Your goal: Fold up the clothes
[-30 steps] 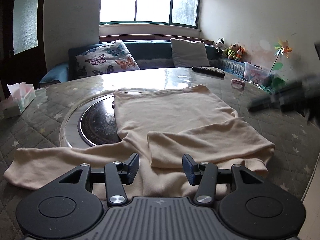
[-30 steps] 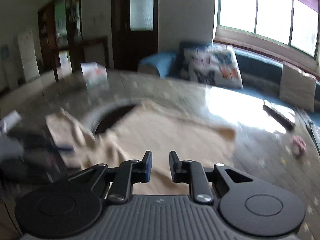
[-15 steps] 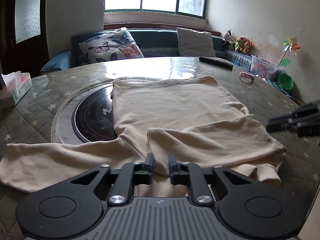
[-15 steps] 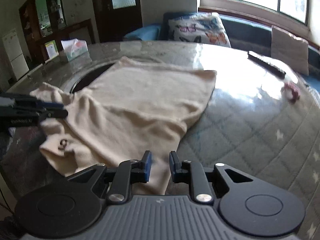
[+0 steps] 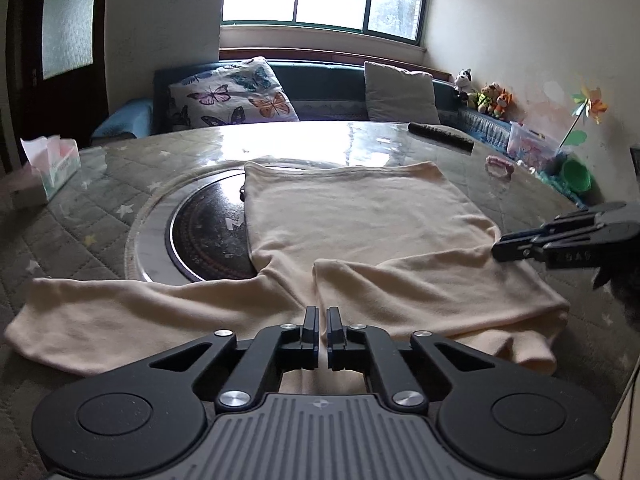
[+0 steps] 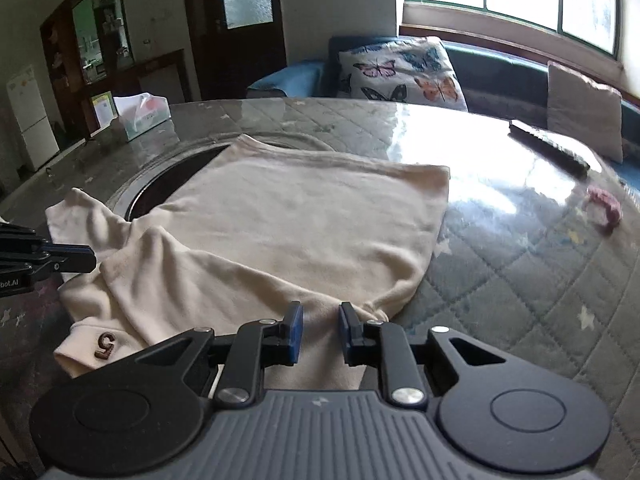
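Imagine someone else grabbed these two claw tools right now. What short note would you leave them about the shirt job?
Left gripper: jaws nearly shut, low over the near edge of the cream shirt; I cannot tell if it pinches cloth.
Right gripper: open, straddling the shirt's near edge, not closed on it.
Shirt lies spread on the table, partly over the dark round hob.
Done: one sleeve folded across the body.
Left: other sleeve lies stretched out; fold it in, then the body.

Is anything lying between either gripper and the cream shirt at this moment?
Nothing visible does. The left gripper and right gripper both sit directly over the shirt, with only its fabric beneath their fingers.
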`<move>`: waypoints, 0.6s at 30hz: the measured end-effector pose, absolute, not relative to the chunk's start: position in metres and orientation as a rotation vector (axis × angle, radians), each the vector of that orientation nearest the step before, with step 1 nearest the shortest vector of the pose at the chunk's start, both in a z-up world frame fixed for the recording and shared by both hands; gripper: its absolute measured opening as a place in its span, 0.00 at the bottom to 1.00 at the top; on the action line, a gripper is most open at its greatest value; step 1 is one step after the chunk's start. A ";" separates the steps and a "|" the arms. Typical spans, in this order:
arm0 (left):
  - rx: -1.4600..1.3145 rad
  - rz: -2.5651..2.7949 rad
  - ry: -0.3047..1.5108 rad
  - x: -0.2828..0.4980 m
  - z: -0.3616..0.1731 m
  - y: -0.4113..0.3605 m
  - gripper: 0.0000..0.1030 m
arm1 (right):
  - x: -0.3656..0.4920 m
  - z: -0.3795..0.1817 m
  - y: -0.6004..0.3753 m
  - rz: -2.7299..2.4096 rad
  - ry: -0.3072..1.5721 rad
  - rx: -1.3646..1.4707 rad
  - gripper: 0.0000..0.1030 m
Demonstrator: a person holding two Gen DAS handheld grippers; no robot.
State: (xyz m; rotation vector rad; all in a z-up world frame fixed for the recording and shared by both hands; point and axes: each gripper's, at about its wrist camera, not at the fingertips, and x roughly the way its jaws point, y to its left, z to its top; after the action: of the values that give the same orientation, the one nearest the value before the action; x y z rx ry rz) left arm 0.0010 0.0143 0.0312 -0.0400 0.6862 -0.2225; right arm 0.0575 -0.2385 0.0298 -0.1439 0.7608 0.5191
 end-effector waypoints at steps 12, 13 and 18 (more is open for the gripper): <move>-0.041 -0.258 0.696 0.011 0.022 0.009 0.03 | 0.061 0.030 -0.184 0.632 0.763 -0.182 0.19; -0.047 -0.258 0.693 0.010 0.023 0.011 0.03 | 0.062 0.029 -0.179 0.640 0.766 -0.186 0.19; -0.076 -0.250 0.692 0.008 0.025 0.022 0.02 | 0.064 0.024 -0.156 0.674 0.770 -0.210 0.19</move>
State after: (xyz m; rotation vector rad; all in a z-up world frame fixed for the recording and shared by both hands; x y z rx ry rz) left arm 0.0078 0.0219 0.0251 -0.0762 0.6925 -0.2500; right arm 0.0644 -0.1562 0.0235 -0.2102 0.7701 0.6745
